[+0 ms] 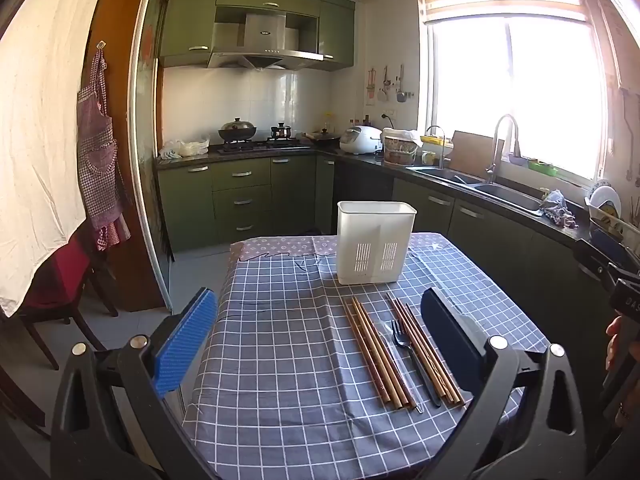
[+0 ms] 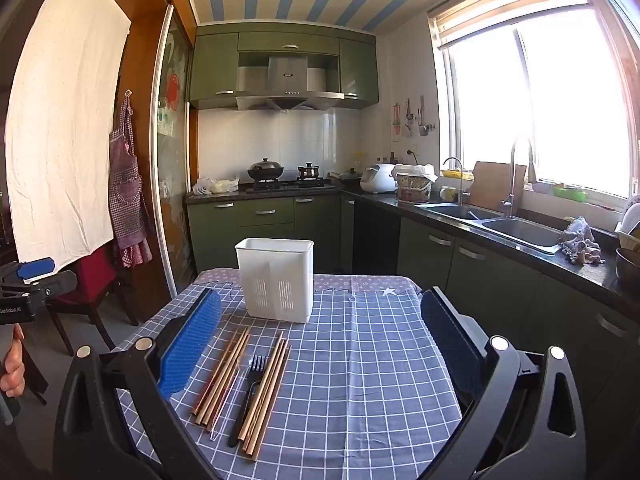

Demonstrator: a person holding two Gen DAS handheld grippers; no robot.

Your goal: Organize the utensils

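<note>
A white slotted utensil holder (image 1: 374, 242) (image 2: 276, 278) stands upright at the far end of the table. In front of it lie two bundles of wooden chopsticks (image 1: 376, 354) (image 2: 224, 376), with a black plastic fork (image 1: 412, 358) (image 2: 248, 392) and a clear plastic spoon (image 2: 232, 390) between them. My left gripper (image 1: 320, 344) is open and empty, held above the table, the utensils near its right finger. My right gripper (image 2: 320, 348) is open and empty, the utensils near its left finger. Each gripper shows at the edge of the other's view.
The table wears a blue checked cloth (image 1: 280, 360) (image 2: 360, 380). A red chair (image 1: 60, 280) stands to the left. Green cabinets, a stove with a wok (image 1: 237, 130), and a double sink (image 2: 500, 220) line the back and right.
</note>
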